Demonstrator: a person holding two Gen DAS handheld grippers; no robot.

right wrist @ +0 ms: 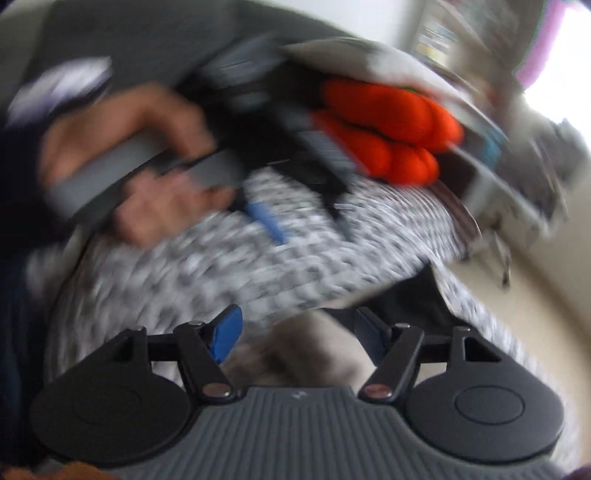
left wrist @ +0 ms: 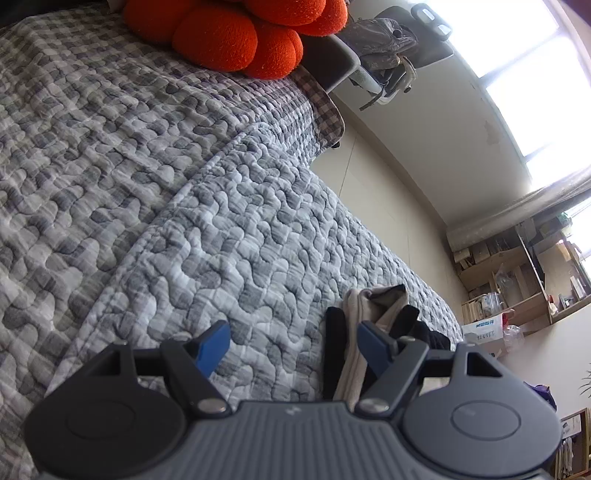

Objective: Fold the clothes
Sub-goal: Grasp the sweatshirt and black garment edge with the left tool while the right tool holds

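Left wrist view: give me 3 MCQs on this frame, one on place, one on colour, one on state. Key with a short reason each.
1. Where do the folded clothes lie?
A. on the quilt near the bed's edge
B. on the floor
C. on the chair

2. What colour is the cushion?
A. green
B. orange-red
C. white

3. How does the left hand-held gripper stand?
A. shut on a garment
B. shut on nothing
C. open, nothing between its pads

Key: 1 A, the beige and black pile rests on the grey quilt by its edge. 2 B, its lobes are bright orange-red. 3 C, the blue pads stand apart with only quilt between them.
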